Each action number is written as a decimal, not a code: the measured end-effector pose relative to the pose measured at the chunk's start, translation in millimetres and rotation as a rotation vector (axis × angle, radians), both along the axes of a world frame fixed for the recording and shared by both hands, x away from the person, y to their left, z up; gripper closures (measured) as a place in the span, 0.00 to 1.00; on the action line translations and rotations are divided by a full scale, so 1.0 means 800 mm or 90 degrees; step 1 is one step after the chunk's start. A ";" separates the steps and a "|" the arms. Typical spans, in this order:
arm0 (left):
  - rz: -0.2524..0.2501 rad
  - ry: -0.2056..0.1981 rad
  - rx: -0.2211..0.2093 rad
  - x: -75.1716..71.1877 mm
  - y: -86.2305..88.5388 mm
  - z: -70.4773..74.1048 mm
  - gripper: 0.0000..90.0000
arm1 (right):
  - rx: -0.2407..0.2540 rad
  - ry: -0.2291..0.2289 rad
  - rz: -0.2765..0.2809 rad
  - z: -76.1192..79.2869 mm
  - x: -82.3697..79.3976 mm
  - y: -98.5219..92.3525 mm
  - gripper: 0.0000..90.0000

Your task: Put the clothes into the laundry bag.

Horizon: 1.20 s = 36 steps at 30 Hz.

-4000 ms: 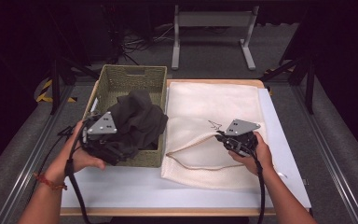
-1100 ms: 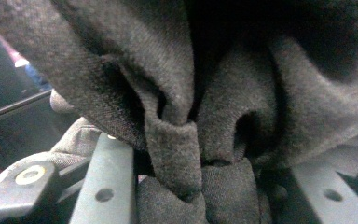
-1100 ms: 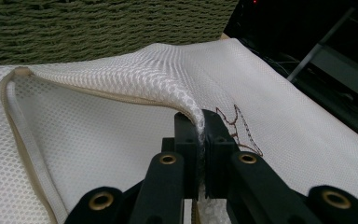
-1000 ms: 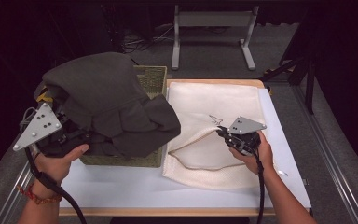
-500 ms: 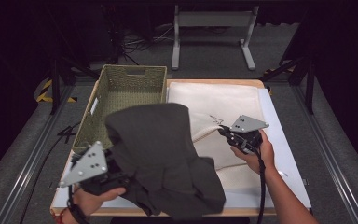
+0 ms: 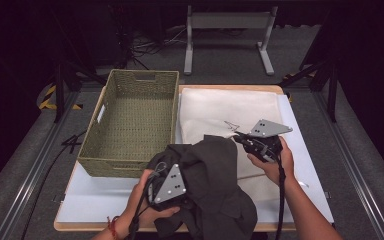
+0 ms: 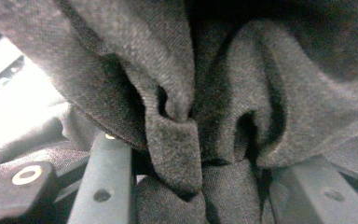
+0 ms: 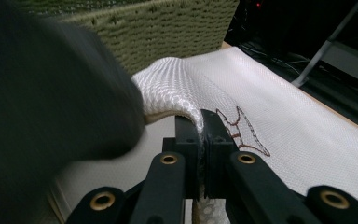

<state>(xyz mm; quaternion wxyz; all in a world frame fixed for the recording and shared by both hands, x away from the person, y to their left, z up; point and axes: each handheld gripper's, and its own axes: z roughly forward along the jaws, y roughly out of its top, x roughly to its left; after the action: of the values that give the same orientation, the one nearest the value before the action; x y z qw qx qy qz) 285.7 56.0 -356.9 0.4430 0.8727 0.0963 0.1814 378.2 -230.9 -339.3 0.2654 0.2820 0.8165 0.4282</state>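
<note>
A dark grey garment [image 6: 215, 185] lies bunched at the table's front, partly over the raised mouth of a white mesh bag [image 6: 230, 107]. My left gripper [image 6: 180, 187] is buried in it, and in the left gripper view [image 7: 200, 186] thick folds of the cloth [image 7: 177, 84] are pinched between the jaws. My right gripper [image 6: 240, 139] is shut on the mesh bag's upper edge [image 8: 186, 100] and holds it lifted off the table [image 8: 200, 126]. The garment [image 8: 51, 107] looms blurred at the left of the right gripper view, close to the bag's opening.
An olive woven basket [image 6: 135, 120] stands at the left of the white tabletop [image 6: 95, 200], with nothing inside it; its wall [image 8: 135, 28] rises behind the bag. The bag carries a small red stitched mark [image 8: 242, 130]. Dark floor and a metal stand [image 6: 225, 20] lie beyond.
My left hand has carried the garment from above the basket down and to the right, onto the table's front against the bag's mouth. The right gripper has kept still on the bag's edge.
</note>
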 end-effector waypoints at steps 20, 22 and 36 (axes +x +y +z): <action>0.009 0.107 0.193 0.079 -0.121 -0.033 0.60 | 0.006 -0.008 0.034 0.028 -0.006 0.009 0.98; 0.023 0.111 0.203 0.085 -0.125 -0.033 0.60 | 0.004 -0.014 0.041 0.031 -0.009 0.009 0.98; 0.205 0.114 0.114 0.136 -0.136 -0.038 0.55 | -0.005 -0.027 0.061 0.030 -0.022 0.013 0.98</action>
<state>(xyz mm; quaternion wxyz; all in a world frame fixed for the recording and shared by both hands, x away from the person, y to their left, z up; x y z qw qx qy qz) 394.3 -53.1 -386.9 0.3184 0.8947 0.2571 0.1791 360.7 -220.6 -315.0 0.2631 0.2322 0.8249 0.4432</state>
